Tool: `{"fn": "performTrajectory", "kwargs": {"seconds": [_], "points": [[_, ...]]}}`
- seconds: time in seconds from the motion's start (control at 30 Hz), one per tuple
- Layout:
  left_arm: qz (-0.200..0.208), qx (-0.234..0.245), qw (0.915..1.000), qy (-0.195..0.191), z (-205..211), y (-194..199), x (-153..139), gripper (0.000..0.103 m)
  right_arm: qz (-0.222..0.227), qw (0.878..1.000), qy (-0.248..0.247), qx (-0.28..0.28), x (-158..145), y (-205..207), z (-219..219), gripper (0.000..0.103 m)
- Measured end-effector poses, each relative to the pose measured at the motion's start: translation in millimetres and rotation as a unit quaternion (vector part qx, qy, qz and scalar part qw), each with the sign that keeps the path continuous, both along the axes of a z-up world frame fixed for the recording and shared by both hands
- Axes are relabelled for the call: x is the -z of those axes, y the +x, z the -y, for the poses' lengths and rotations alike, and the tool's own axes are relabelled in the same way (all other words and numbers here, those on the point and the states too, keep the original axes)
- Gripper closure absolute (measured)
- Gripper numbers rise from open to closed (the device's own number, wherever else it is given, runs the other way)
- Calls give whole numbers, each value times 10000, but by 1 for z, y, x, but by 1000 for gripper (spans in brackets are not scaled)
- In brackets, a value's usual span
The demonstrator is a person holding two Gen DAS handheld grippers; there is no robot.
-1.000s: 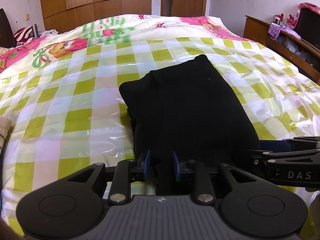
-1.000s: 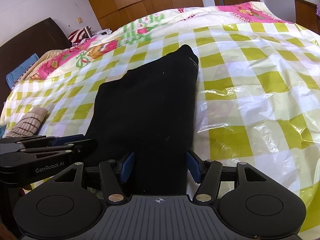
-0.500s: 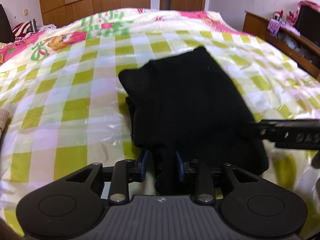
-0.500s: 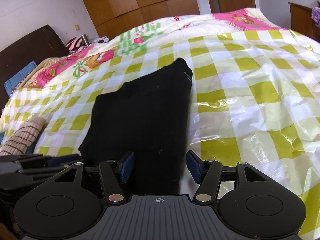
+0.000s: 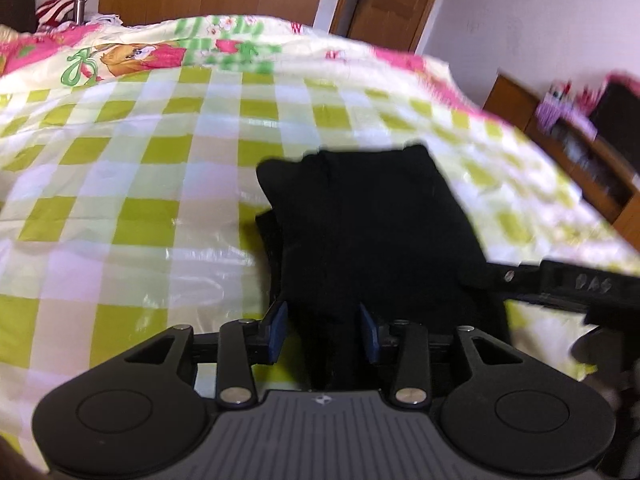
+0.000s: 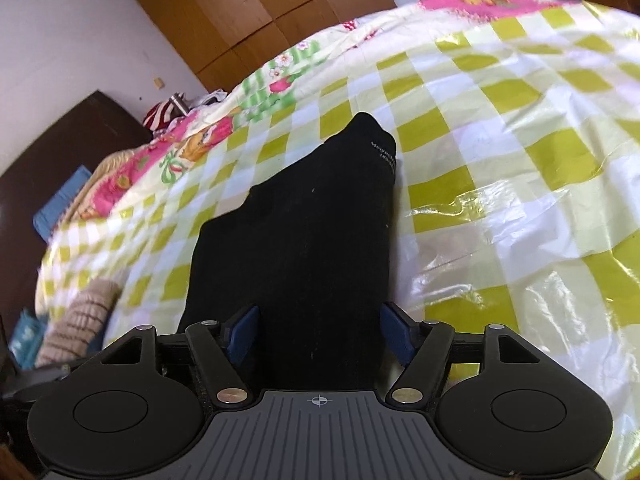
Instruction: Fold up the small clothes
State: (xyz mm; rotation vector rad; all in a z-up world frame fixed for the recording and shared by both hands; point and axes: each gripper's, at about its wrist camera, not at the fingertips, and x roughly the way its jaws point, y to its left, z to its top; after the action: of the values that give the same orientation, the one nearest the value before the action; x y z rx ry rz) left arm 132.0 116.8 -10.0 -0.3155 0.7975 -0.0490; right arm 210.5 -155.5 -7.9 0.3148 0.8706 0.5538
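A black garment (image 5: 372, 216) lies folded on the green-and-white checked plastic sheet (image 5: 132, 184) that covers the bed. My left gripper (image 5: 323, 330) is at the garment's near edge. Its jaws are opening, and a strip of the black cloth lies between the blue pads (image 5: 277, 328). In the right wrist view the same garment (image 6: 304, 216) runs away from my right gripper (image 6: 320, 334). That gripper's jaws are opening wide, with the cloth's near end lying between them and the pads clear of it. The right gripper's arm (image 5: 560, 284) crosses the right side of the left wrist view.
A beige striped knit piece (image 6: 80, 320) lies at the bed's left edge, beside a dark headboard (image 6: 60, 148). A pink cartoon quilt (image 5: 120, 52) covers the far end of the bed. A wooden cabinet (image 5: 580, 168) stands to the right, and wardrobes and a door line the back wall.
Both grippers' jaws have widened around the cloth. Both hands have shifted and rolled, so the views tilt. The garment stays lying on the sheet.
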Motion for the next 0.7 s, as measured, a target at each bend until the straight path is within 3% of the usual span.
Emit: {"fn": "performTrajectory", "kwargs": {"seconds": [0.23,0.37,0.43,0.53,0.67,0.7], "points": [[238,-32,9994,-244,-14,8,-17,50,7,9996,250,155,-6,16,12,34],[18,-59,9999,124,-3,32,4,49,-113,9996,175,191,5,29,10,33],[-90,-44,9999,6,-4,41,15,48,-222,9994,262,102,12,36,7,33],[-36,-6,10000,32,-5,44,20,40,-335,9988,363,-19,21,45,3,32],[-127,-12,9999,61,-7,50,31,20,-701,9949,717,-40,37,58,-4,29],[-179,-48,9998,-22,-8,53,35,19,-738,9946,734,-37,41,60,-8,28]]}}
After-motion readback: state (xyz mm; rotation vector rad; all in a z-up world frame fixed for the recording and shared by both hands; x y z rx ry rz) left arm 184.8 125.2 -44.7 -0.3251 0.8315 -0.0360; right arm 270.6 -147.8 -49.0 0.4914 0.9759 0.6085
